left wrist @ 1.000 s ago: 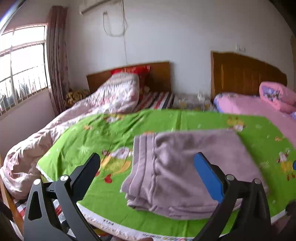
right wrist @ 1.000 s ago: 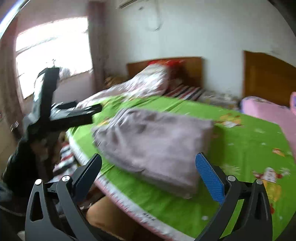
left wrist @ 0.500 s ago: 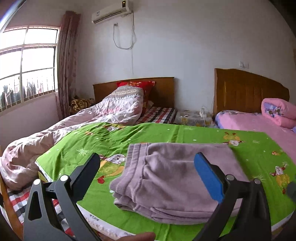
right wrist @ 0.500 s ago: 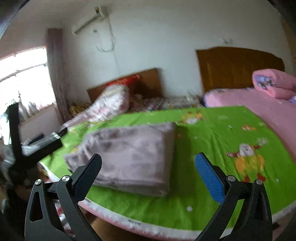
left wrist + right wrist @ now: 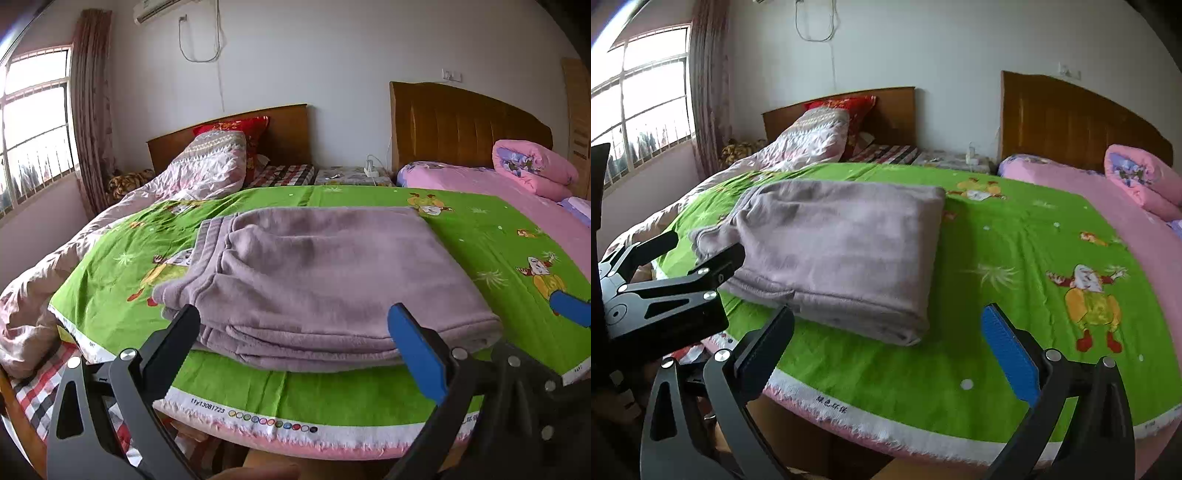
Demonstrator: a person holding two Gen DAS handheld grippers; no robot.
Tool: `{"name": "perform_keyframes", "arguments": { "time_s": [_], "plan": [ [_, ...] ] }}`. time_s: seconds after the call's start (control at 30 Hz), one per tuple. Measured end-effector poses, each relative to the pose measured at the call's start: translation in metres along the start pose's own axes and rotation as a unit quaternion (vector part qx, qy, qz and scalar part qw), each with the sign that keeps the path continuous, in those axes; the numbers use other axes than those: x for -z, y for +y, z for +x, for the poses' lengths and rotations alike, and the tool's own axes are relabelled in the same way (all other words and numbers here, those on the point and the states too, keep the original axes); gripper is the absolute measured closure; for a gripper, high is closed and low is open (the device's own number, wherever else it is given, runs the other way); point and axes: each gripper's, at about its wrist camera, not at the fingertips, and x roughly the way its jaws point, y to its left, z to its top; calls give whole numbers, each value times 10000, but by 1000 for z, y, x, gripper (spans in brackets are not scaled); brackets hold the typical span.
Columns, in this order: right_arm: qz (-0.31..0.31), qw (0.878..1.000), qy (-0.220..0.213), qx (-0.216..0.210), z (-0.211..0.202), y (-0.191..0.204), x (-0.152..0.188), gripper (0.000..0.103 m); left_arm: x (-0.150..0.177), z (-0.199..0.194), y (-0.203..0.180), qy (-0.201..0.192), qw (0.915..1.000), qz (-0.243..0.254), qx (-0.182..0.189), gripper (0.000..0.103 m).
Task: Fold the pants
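While pants [image 5: 325, 280] sit folded in neat stack on green sheet [image 5: 491, 236] near front edge, left gripper [image 5: 295, 339] and right gripper [image 5: 886, 339] both spread wide, holding nothing.

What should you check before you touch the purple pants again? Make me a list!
1. Pants folded into a neat stack: ok.
2. Pants fully on the green sheet, not hanging over the edge: ok.
3. Left gripper open and empty: ok.
4. Right gripper open and empty: ok.
5. Grippers clear of each other: ok; the left one shows apart at the left of the right view.
6. Layers underneath lined up: cannot tell, they are hidden.
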Motion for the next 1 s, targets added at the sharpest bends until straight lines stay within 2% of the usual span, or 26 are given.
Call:
{"name": "perform_keyframes", "arguments": {
  "time_s": [0.53,0.8,1.0],
  "plan": [
    [-135,9994,255,-166,7,8,6,4,2,4,8,68,9999,-146,-42,1],
    [-175,9993,272,-192,7,10,7,4,5,2,8,-11,9995,-185,-247,1],
    [-186,9992,275,-202,8,10,7,4,5,8,12,157,9995,-238,-117,1]
  ]
}}
